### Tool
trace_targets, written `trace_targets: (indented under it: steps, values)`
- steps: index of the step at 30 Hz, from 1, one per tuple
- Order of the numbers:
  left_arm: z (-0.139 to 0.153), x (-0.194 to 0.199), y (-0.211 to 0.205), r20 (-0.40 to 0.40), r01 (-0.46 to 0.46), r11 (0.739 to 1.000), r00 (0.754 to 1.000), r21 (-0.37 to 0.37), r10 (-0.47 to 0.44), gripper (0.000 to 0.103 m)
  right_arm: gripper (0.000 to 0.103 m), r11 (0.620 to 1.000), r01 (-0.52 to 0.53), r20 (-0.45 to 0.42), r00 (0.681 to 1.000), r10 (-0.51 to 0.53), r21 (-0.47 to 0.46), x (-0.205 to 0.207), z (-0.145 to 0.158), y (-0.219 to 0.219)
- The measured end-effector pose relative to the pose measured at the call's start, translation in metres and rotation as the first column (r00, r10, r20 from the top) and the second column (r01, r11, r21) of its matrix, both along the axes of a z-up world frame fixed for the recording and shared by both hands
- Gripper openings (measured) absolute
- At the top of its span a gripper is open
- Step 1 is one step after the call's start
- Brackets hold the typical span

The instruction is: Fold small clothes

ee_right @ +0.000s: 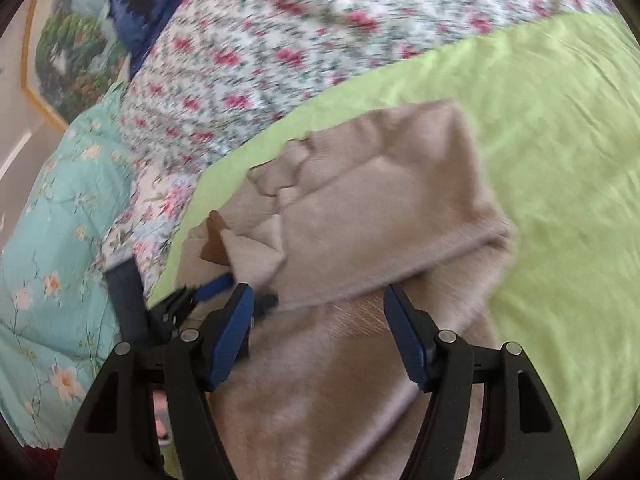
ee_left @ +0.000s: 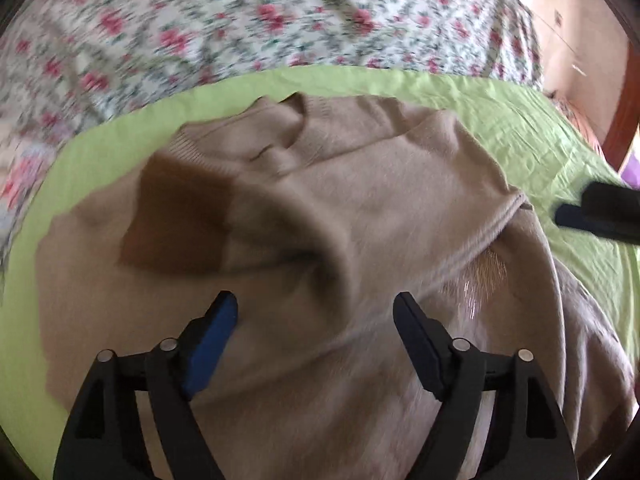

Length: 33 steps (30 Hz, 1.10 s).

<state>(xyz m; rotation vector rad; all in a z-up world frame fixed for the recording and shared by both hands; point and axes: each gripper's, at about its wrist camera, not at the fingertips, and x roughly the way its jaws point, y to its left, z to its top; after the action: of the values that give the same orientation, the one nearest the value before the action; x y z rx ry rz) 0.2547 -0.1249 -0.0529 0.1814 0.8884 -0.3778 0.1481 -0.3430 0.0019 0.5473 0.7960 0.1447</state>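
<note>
A beige knitted sweater (ee_left: 360, 200) lies partly folded on a lime green sheet (ee_left: 520, 128); a darker brown patch (ee_left: 180, 220) shows on its left side. My left gripper (ee_left: 316, 312) is open and empty just above the sweater's near part. In the right wrist view the same sweater (ee_right: 380, 208) lies with a folded-over flap across it. My right gripper (ee_right: 318, 304) is open and empty over the flap's near edge. The left gripper (ee_right: 216, 292) shows at the sweater's left edge, and the right gripper (ee_left: 592, 212) shows at the right edge of the left wrist view.
A floral bedspread with red flowers (ee_left: 240, 20) covers the bed beyond the green sheet. A turquoise flowered quilt (ee_right: 52, 240) and a blue pillow (ee_right: 152, 4) lie at the left. A wooden bed frame (ee_left: 620, 112) stands at the right.
</note>
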Motion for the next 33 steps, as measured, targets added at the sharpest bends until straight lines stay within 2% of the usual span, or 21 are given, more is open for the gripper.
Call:
trace_targets:
  steps: [4,8,11,13,15,16,18,21,24,27,30,33]
  values:
    - [0.005,-0.029,0.049,-0.017,-0.07,0.996,0.997,-0.053,0.07,0.081,0.068,0.993,-0.112,-0.015,0.994,0.112,-0.048,0.047,0.001,0.034]
    - [0.01,-0.043,0.102,0.014,-0.204,0.978,0.979,-0.038,0.204,0.081,0.068,0.962,-0.229,-0.03,0.973,0.227,-0.147,0.098,0.003,0.078]
    - [0.002,-0.037,0.14,0.014,-0.331,0.944,0.944,0.008,0.331,0.081,0.069,0.921,-0.322,-0.061,0.947,0.316,-0.219,0.134,-0.002,0.114]
    - [-0.009,-0.028,0.16,-0.034,-0.401,0.915,0.915,0.047,0.402,0.081,0.069,0.901,-0.352,-0.095,0.936,0.339,-0.255,0.148,-0.011,0.128]
    - [-0.018,-0.021,0.174,-0.076,-0.439,0.898,0.894,0.045,0.441,0.081,0.067,0.884,-0.36,-0.117,0.933,0.34,-0.298,0.157,-0.019,0.138]
    - [-0.02,-0.018,0.178,-0.086,-0.448,0.894,0.89,0.031,0.448,0.081,0.044,0.885,-0.351,-0.109,0.936,0.334,-0.305,0.157,-0.02,0.137]
    - [-0.02,-0.011,0.183,-0.092,-0.466,0.885,0.881,0.01,0.465,0.082,0.009,0.919,-0.313,-0.091,0.95,0.299,-0.241,0.153,-0.019,0.122]
    - [-0.016,-0.001,0.183,-0.07,-0.486,0.874,0.872,0.002,0.485,0.081,0.009,0.975,-0.162,0.012,0.986,0.166,-0.151,0.128,-0.003,0.078]
    - [-0.015,0.01,0.183,-0.05,-0.506,0.862,0.861,0.004,0.506,0.081,0.009,0.998,0.007,0.076,0.997,-0.002,-0.06,0.095,0.004,0.022]
    - [-0.019,0.012,0.184,-0.059,-0.533,0.846,0.845,-0.006,0.531,0.082,0.009,0.995,0.092,0.04,0.995,-0.091,-0.028,0.072,-0.011,-0.015]
    - [-0.019,0.011,0.183,-0.048,-0.544,0.839,0.838,-0.003,0.544,0.082,0.009,0.99,0.135,-0.03,0.99,-0.136,-0.03,0.057,-0.037,-0.03]
    - [-0.021,0.01,0.19,-0.056,-0.569,0.822,0.822,-0.018,0.567,0.082,0.009,0.985,0.168,-0.059,0.984,-0.167,0.024,0.047,-0.055,-0.038]
